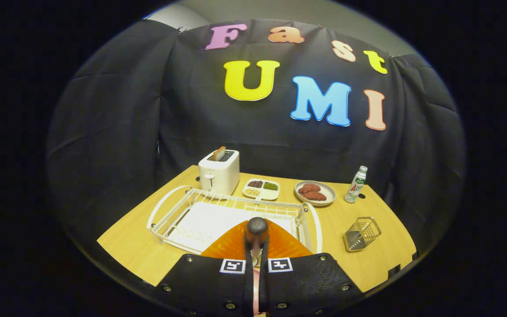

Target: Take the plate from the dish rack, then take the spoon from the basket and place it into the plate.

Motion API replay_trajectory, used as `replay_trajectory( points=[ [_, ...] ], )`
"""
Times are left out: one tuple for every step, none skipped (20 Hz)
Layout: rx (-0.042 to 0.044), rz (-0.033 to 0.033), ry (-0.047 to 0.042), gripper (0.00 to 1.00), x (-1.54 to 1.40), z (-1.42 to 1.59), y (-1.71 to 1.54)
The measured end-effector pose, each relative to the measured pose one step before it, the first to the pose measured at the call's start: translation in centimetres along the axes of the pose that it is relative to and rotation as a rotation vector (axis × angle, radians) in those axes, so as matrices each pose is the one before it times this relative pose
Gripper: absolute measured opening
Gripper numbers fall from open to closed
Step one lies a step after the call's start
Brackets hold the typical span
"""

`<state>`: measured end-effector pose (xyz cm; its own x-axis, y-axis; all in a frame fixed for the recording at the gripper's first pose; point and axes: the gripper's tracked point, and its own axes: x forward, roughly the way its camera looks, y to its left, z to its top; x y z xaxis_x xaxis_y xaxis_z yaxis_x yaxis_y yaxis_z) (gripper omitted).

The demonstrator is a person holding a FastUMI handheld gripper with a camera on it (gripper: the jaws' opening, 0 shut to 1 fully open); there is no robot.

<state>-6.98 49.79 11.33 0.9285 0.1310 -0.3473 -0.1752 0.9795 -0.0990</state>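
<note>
In the gripper view, the gripper point(257, 246) sat at bottom centre, its fingers clenched on the rim of the orange plate point(280, 244), which fanned out just ahead of them over the near side of the white dish rack point(165, 211) at lower left. The step in hand looked like carrying the plate clear: keep the grip firm and lift before swinging, so the plate clears the rack's near wire rail. The wire basket point(361, 233) stood at lower right, well apart from the rack; whether a spoon lay in it could not be told. Bare table point(337, 220) between rack and basket offered room for setting down, short of the near table edge.
</note>
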Motion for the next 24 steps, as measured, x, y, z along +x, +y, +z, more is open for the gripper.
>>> replay_trajectory(
  points=[
    [-0.00237,0.00885,0.01841,0.04,0.007,-0.837,0.862],
    [-0.00359,0.00918,0.01754,0.04,0.139,-0.933,0.677],
    [-0.00418,0.00931,0.01579,0.04,0.114,-0.72,0.647],
    [-0.0019,0.01058,0.01415,0.05,0.316,-0.798,0.651],
    [-0.00165,0.0123,0.0149,0.05,0.223,-0.663,0.61],
    [-0.00311,0.01261,0.01577,0.04,0.232,-0.682,0.626],
    [-0.0036,0.01202,0.01303,0.04,0.155,-0.519,0.524],
    [-0.00409,0.01255,0.01495,0.04,0.146,-0.7,0.568],
    [-0.00292,0.0083,0.01172,0.05,0.972,-0.306,0.303],
    [-0.00135,0.00825,0.00624,0.04,0.16,-0.311,0.441],
    [-0.00102,0.00869,0.00702,0.05,0.212,-0.349,0.389],
    [-0.00214,0.00629,0.00611,0.05,0.178,-0.305,0.307],
    [-0.00584,0.00616,0.00572,0.05,0.087,-0.301,0.301],
    [-0.01085,0.00671,0.00533,0.05,0.235,-0.325,0.23],
    [-0.01482,0.00754,0.00958,0.05,0.158,-0.247,0.2],
    [-0.01477,0.01113,0.01046,0.04,0.221,-0.394,0.28],
    [-0.01459,0.01653,0.00178,0.05,-0.073,-0.042,0.386],
    [-0.0116,0.00582,-0.01335,0.05,0.183,0.233,0.114],
    [0.00026,0.02087,0.00362,0.07,0.225,-0.188,0.355],
    [0.00002,0.00553,-0.00326,0.08,0.001,0.045,0.035],
    [0.00027,0.00349,-0.00238,0.1,-0.264,0.17,-0.067],
    [-0.00105,-0.00759,-0.003,0.13,0.016,0.047,-0.238],
    [-0.00567,-0.01947,-0.0084,0.25,-0.417,0.185,-0.591],
    [-0.00753,-0.01295,-0.01051,0.27,0.016,0.25,-0.256]
  ],
)
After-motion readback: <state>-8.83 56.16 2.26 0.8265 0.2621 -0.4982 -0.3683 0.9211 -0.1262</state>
